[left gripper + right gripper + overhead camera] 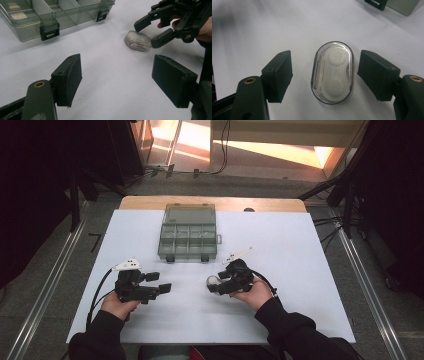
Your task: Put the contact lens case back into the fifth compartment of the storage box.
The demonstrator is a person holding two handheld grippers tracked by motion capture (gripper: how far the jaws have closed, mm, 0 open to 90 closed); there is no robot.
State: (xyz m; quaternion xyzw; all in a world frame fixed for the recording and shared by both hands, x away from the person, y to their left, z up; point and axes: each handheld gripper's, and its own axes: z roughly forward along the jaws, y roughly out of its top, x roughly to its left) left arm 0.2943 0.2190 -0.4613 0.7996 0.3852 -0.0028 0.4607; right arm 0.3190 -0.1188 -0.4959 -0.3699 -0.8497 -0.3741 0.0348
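Observation:
A small clear oval case (332, 72) with two white round cups inside lies flat on the white sheet. My right gripper (325, 75) is open, its jaws standing on either side of the case without touching it. From the left gripper view the same case (138, 41) lies between the right gripper's fingertips (147, 33). My left gripper (116, 77) is open over bare sheet, well short of the case. From above, the left gripper (160, 282) and right gripper (216, 282) face each other, with the case (214, 283) at the right one's tips.
A smoky clear compartment box (188, 233) stands open at the back middle of the white sheet (280, 245), its black latches (49, 29) toward me. The wooden table edge (150, 202) lies behind it. Metal rails run down both sides.

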